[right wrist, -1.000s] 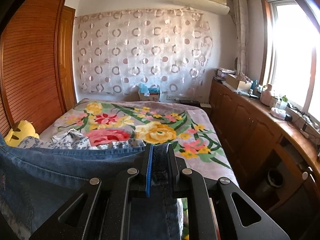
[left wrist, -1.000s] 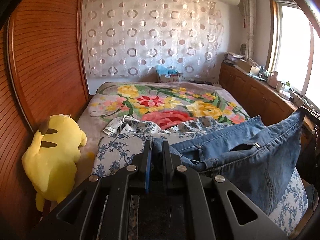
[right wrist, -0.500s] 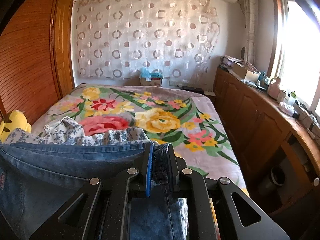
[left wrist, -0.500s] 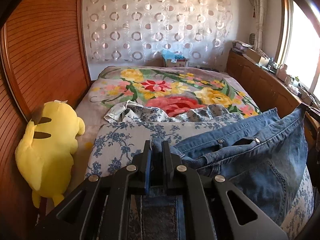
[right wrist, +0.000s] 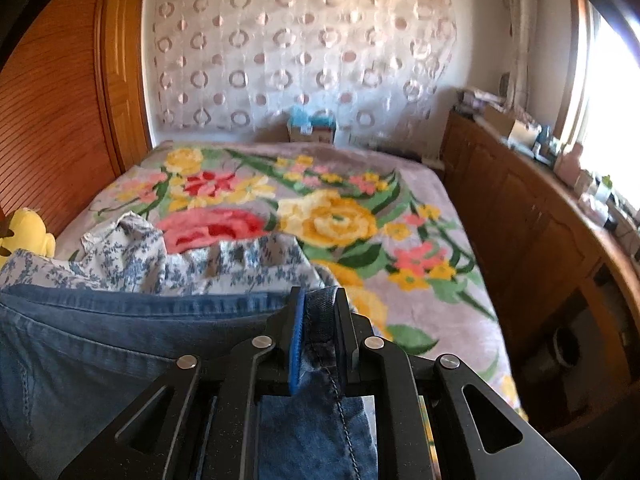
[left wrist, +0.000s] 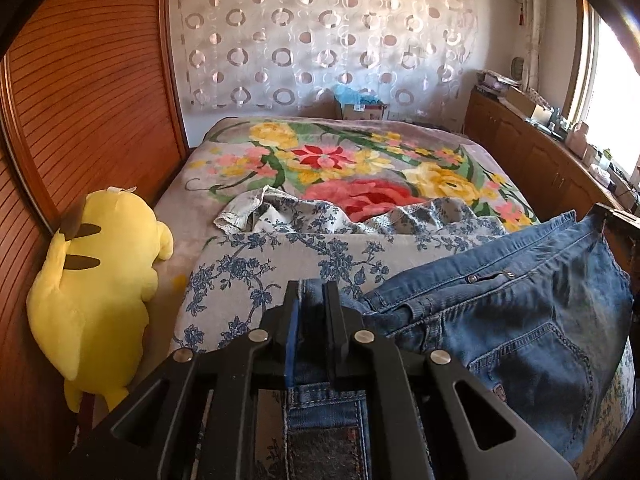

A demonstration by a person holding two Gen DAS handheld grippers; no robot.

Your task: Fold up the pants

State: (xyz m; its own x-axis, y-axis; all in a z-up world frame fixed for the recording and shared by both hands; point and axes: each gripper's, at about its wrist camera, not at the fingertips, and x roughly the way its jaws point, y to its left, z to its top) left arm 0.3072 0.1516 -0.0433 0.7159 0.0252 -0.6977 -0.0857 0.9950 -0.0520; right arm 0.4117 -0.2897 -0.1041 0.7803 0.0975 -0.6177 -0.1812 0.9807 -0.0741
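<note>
Those jeans (left wrist: 520, 312) are thick denim, heavy for cloth but limp, so they sag between the 2 holds and look likely to drag wherever they are not carried. The waistband seems the sensible place to grip: doubled, stitched, unlikely to slip.

On the left, the left gripper (left wrist: 310, 300) tilts down toward the blue-flowered sheet (left wrist: 256, 264) and has the waistband end between its jaws, which are easing open a little while the denim is still pinched there. A yellow plush toy (left wrist: 100, 280) lies beside it.

The seat and pocket hang in the middle, low over the bed (right wrist: 340, 216).

On the right, the right gripper (right wrist: 318, 308) is clamped tight on the other waistband corner, angled down likewise.
</note>
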